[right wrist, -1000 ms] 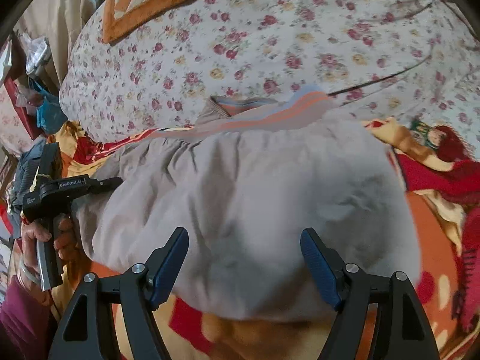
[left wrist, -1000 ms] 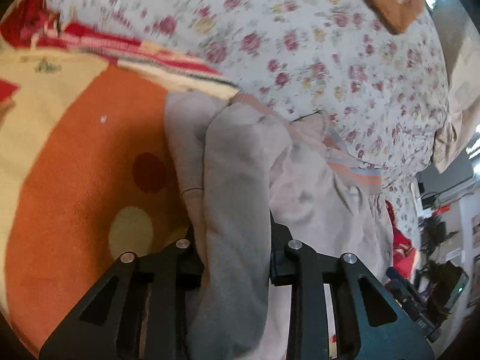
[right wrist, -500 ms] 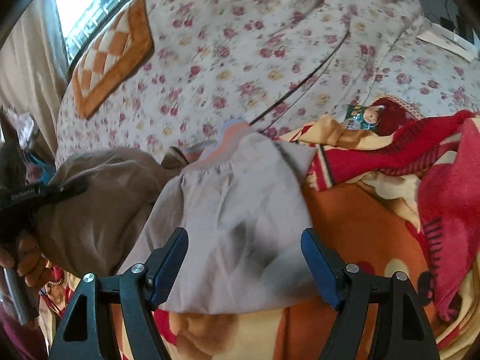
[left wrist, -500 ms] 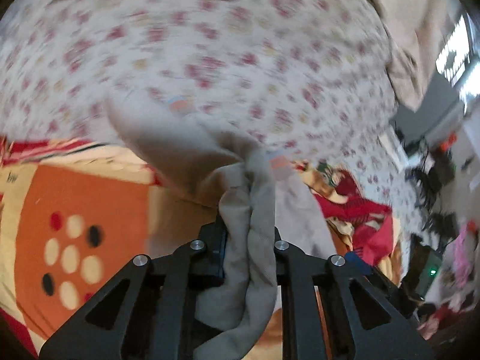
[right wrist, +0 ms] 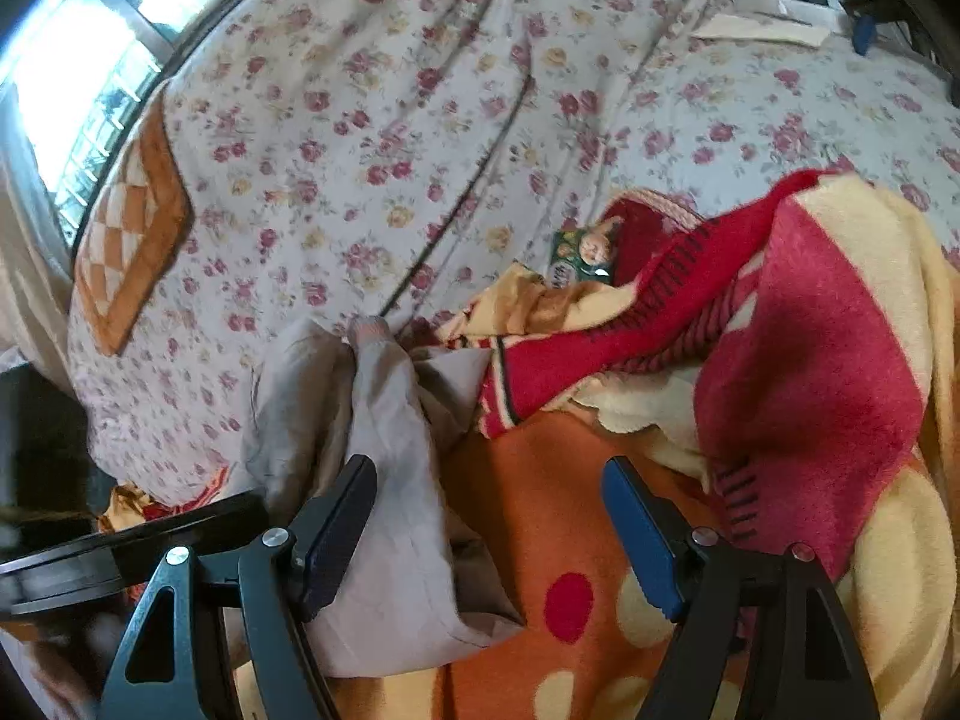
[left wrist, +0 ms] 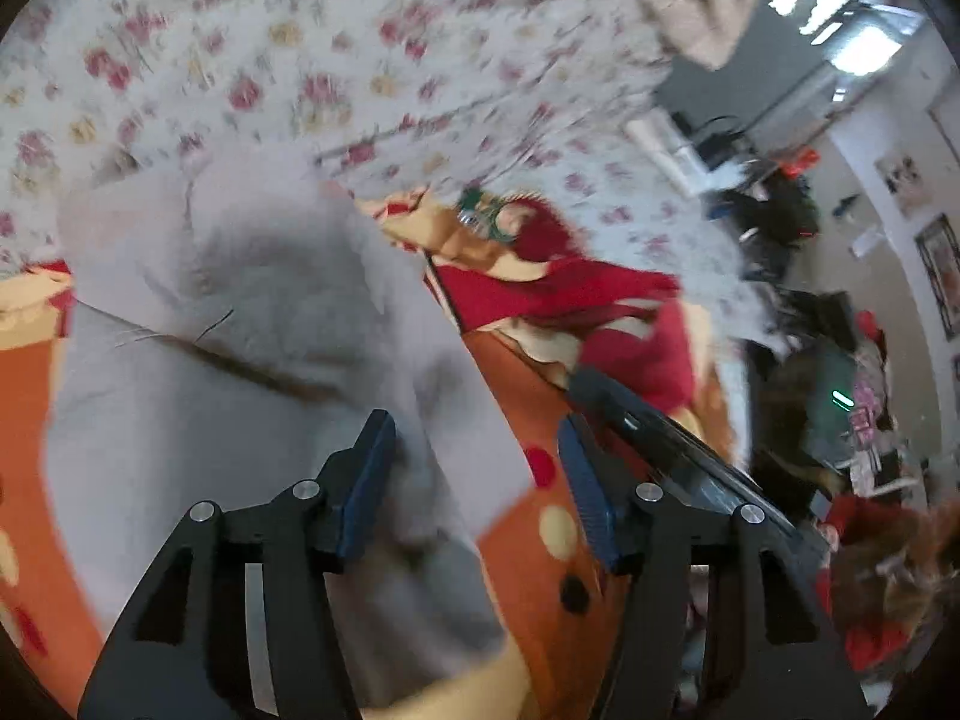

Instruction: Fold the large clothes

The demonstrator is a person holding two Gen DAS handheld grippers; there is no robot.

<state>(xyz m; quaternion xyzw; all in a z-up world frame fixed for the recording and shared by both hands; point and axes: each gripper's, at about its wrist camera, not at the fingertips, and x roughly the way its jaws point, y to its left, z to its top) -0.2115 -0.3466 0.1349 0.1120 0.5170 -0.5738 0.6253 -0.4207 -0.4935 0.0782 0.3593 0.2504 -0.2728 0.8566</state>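
I see a pale grey-beige garment (right wrist: 390, 420) on an orange blanket (right wrist: 540, 510) with cream, red and black dots and red-and-cream folds, a white bedsheet (right wrist: 420, 120) with pink-red and yellow flowers, an orange-and-cream checkered cushion (right wrist: 129, 228), and black grippers with blue pads (right wrist: 636, 528).

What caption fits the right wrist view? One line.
Open right gripper above a folded grey garment on an orange blanket.

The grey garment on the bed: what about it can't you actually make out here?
- Its kind: the grey garment lies folded over itself in both views.
- Its near edge: hidden behind the left gripper in the left wrist view, which is motion-blurred.
- Its left side: covered by a dark bar in the right wrist view, near the right gripper.
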